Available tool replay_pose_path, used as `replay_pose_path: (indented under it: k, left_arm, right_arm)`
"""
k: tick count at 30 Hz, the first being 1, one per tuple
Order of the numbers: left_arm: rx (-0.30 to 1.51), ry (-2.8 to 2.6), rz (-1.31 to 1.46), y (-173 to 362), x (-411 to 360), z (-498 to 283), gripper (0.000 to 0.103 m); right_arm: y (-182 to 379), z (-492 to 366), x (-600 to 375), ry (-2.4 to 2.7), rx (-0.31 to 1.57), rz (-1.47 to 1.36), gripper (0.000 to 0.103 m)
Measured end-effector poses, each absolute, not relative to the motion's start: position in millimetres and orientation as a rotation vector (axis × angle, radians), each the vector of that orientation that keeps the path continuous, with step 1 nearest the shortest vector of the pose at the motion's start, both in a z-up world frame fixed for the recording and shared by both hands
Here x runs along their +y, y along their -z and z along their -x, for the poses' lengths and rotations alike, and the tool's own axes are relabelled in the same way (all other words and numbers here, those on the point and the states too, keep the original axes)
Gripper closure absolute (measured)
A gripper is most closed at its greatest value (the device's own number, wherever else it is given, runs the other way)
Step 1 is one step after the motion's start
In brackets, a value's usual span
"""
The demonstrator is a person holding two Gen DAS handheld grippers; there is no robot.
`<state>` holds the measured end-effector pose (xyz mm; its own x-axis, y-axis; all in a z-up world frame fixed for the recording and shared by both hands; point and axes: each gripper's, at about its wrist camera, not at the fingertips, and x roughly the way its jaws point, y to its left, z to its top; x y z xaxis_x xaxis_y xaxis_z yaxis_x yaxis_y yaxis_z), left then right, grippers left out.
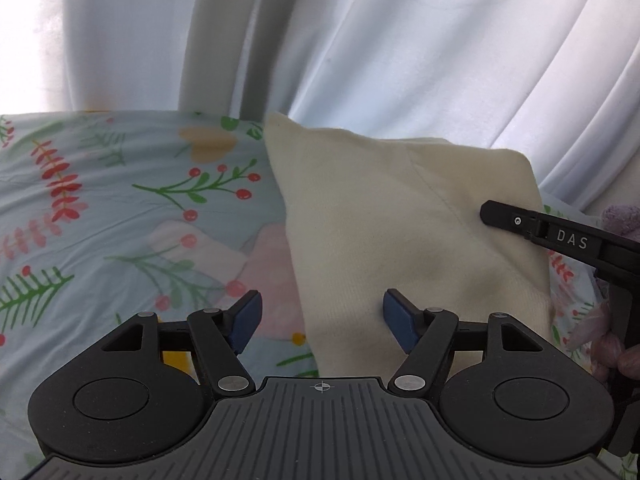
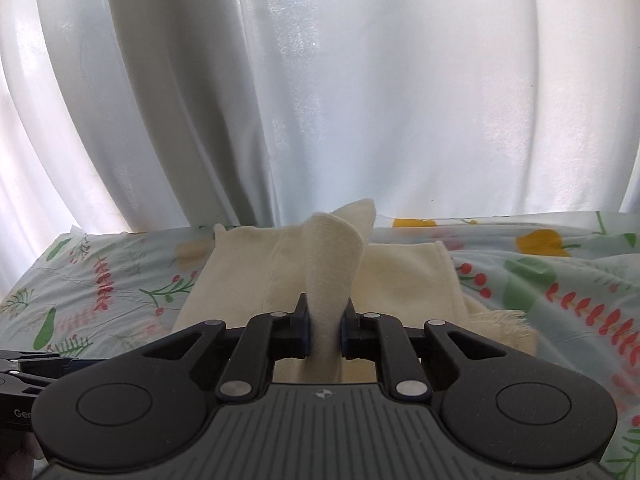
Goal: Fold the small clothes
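A cream knitted cloth (image 1: 400,216) lies on a floral bed sheet (image 1: 120,200). My left gripper (image 1: 323,320) hangs open over the cloth's near left edge. Its left pad is over the sheet and its right pad over the cloth, and neither presses on anything. One finger (image 1: 520,226) of my right gripper reaches in from the right onto the cloth. In the right wrist view my right gripper (image 2: 324,332) is shut on a raised fold of the cream cloth (image 2: 332,264), which stands up between the pads. The rest of that cloth lies flat behind.
White curtains (image 1: 360,40) hang close behind the bed's far edge. A purple fluffy item (image 1: 622,220) sits at the right edge, and a person's hand (image 1: 616,352) is below it. Part of the left gripper (image 2: 28,364) shows at the lower left. Bare sheet (image 2: 560,300) spreads on both sides.
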<state>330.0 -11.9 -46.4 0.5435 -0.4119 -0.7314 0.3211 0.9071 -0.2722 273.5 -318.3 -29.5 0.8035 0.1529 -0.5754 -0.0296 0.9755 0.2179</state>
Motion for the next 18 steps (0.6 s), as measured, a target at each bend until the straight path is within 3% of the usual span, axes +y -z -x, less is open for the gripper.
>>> replay_pose_path:
  k: [9,12,16,18]
  left_arm:
    - [0.944,0.508,0.083,61,-41,-331,0.025]
    - [0.945,0.507,0.065,62,-44,-330,0.025]
    - [0.95,0.507,0.077,62,-40,-330,0.025]
    - [0.958,0.508,0.086,62,-41,-330,0.025]
  right_arm:
    - [59,-271,-352,0.059,0.684,-0.138,0.09]
    - [70,-268,-371,0.05,0.693,-0.254,0.087]
    - [64,-249,-394,-0.047,0.707,-0.441,0.068]
    - [67,-243,-390,-0.077,0.724,-0.461,0.068]
